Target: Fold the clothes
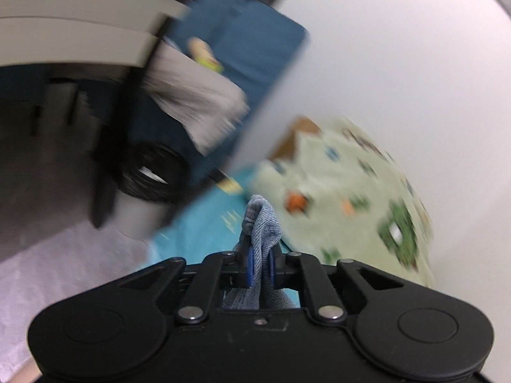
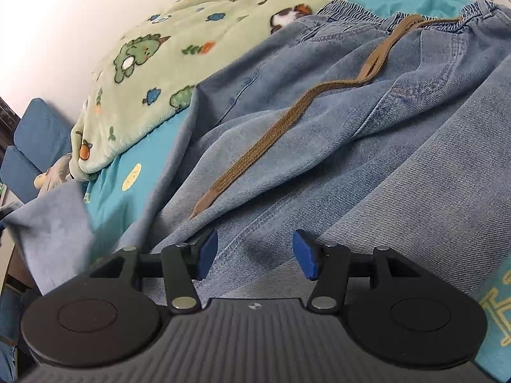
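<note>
Jeans (image 2: 367,146): faded mid-blue denim, paler on underside flap. Drawstring (image 2: 262,140): tan-brown, woven. Blanket (image 2: 179,63): pale green fleece, cartoon print of green animals, blue and orange motifs. Bedsheet (image 2: 127,185): turquoise, yellow markings. Gripper pads (image 2: 207,253): dark blue on black frames. Cushion (image 1: 249,41): dark teal, perhaps yellow print, blurred. Wall (image 1: 399,63): white.

Domestic bedroom. Indicators: a bed with a teal sheet (image 2: 124,191), a green cartoon-print fleece blanket (image 2: 166,63), blue pillows (image 2: 35,140) at one end, and a plain white wall (image 1: 399,63) alongside.
</note>
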Action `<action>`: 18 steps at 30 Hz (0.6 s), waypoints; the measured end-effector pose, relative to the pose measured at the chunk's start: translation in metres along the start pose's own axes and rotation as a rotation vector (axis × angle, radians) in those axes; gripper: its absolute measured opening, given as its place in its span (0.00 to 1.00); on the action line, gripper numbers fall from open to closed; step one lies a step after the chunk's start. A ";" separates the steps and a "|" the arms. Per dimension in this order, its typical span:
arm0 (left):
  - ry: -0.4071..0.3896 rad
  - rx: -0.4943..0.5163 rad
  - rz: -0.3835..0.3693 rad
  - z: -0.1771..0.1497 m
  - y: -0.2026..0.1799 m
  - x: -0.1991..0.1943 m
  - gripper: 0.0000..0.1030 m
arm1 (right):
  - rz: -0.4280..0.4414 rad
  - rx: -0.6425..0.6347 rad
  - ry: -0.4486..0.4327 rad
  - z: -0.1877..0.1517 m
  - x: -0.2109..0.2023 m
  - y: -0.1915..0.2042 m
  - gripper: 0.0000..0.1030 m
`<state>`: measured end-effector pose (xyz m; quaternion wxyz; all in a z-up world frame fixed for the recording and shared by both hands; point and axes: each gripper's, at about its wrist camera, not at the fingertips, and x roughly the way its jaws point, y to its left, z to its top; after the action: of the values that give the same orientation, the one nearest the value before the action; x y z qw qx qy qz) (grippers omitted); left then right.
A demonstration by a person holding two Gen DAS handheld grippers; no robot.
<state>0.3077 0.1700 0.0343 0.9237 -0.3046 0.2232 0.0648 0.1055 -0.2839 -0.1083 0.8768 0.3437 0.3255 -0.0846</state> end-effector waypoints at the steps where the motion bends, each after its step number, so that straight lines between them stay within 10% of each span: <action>1: -0.021 -0.022 0.028 0.006 0.009 -0.003 0.07 | 0.000 0.000 0.000 0.000 0.000 0.000 0.54; 9: -0.098 -0.185 0.200 0.024 0.076 -0.013 0.07 | -0.004 -0.006 0.009 0.000 0.004 0.000 0.54; 18: -0.014 -0.308 0.300 -0.006 0.138 -0.025 0.07 | -0.011 -0.017 0.021 -0.001 0.010 0.000 0.55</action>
<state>0.2477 0.2778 -0.0327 0.8478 -0.4050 0.2471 0.2371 0.1124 -0.2826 -0.1149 0.8757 0.3351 0.3375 -0.0832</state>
